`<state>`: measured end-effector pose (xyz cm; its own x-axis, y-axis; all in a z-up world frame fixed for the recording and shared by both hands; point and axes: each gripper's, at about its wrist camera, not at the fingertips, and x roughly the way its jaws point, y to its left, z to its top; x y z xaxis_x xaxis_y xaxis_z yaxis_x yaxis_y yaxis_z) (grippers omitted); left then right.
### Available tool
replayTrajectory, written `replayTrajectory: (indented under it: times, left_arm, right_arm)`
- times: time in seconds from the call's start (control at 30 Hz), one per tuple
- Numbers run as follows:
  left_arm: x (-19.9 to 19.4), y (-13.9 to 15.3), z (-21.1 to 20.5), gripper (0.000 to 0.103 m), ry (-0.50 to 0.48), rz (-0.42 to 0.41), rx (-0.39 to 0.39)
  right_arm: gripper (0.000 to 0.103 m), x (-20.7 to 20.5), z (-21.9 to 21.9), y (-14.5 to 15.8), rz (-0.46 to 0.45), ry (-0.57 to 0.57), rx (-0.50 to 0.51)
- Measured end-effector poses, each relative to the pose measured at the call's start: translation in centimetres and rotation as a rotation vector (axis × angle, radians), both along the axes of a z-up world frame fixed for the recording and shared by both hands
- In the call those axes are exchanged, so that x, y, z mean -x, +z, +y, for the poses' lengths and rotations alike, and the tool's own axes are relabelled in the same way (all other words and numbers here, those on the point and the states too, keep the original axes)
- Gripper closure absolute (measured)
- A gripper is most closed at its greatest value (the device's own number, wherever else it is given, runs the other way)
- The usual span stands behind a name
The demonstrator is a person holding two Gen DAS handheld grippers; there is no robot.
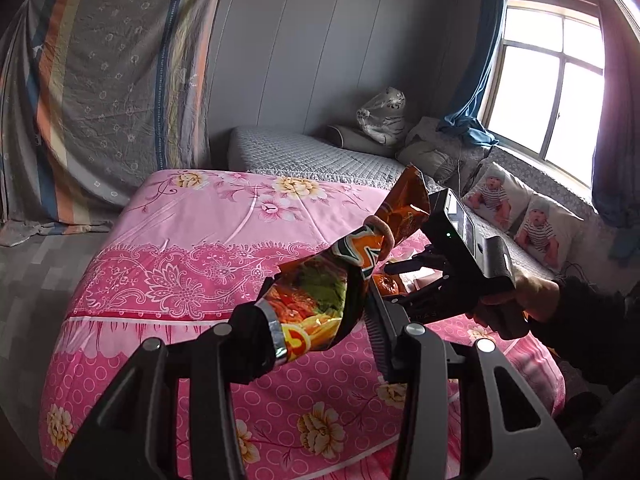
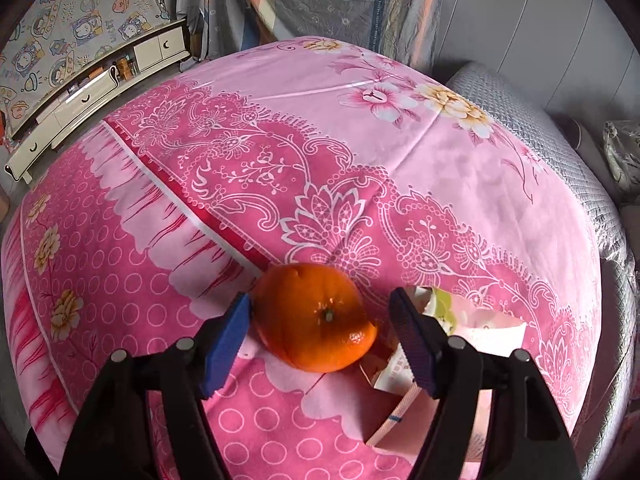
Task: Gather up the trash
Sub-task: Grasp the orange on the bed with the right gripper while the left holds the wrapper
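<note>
In the left wrist view my left gripper [image 1: 314, 316] is shut on a bundle of crumpled snack wrappers [image 1: 316, 300], orange and foil-lined, which sticks up and to the right. Beyond it a hand [image 1: 516, 300] holds the right gripper [image 1: 404, 276], tilted down over an orange [image 1: 386, 284] on the bed. In the right wrist view my right gripper [image 2: 320, 336] is open and straddles the orange [image 2: 316, 316]. Its blue left pad [image 2: 228, 336] is close against the fruit and the right pad [image 2: 414, 344] stands apart. A torn white and pink paper wrapper [image 2: 480, 324] lies just right of the orange.
A pink floral sheet [image 2: 280, 152] covers the bed. A grey quilted mattress [image 1: 304, 152] lies behind, with a plastic bag [image 1: 382, 116] and baby-print pillows [image 1: 516, 212] under the window [image 1: 552, 88]. A low white cabinet [image 2: 92, 92] stands past the bed's left edge.
</note>
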<state>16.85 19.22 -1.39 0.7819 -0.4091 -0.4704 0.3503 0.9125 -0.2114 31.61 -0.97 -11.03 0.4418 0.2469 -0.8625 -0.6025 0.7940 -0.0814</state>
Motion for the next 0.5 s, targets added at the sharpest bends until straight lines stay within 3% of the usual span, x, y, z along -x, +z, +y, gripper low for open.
replayTrajectory:
  times: [0.1,0.17,0.27,0.4,0.5]
  left_arm:
    - [0.0,0.0,-0.1,0.063,-0.001,0.000,-0.004]
    - [0.3,0.1,-0.2,0.063,0.008,-0.002,-0.008]
    - [0.5,0.3,0.0,0.063,0.022,-0.005,0.000]
    - [0.7,0.6,0.5,0.063,0.065,-0.013,0.003]
    - [1.1,0.7,0.2,0.062,0.158,-0.025,-0.038]
  right_arm:
    - [0.038,-0.3,0.1,-0.5,0.032,-0.001,0.002]
    - [0.051,-0.4,0.0,-0.7,0.058,-0.009,-0.019]
    - [0.059,-0.3,-0.7,0.1,0.088,-0.031,-0.089]
    - [0.061,0.9,-2.5,2.7,0.141,-0.038,-0.236]
    - [0.061,2.6,-4.0,4.9,0.173,-0.026,-0.331]
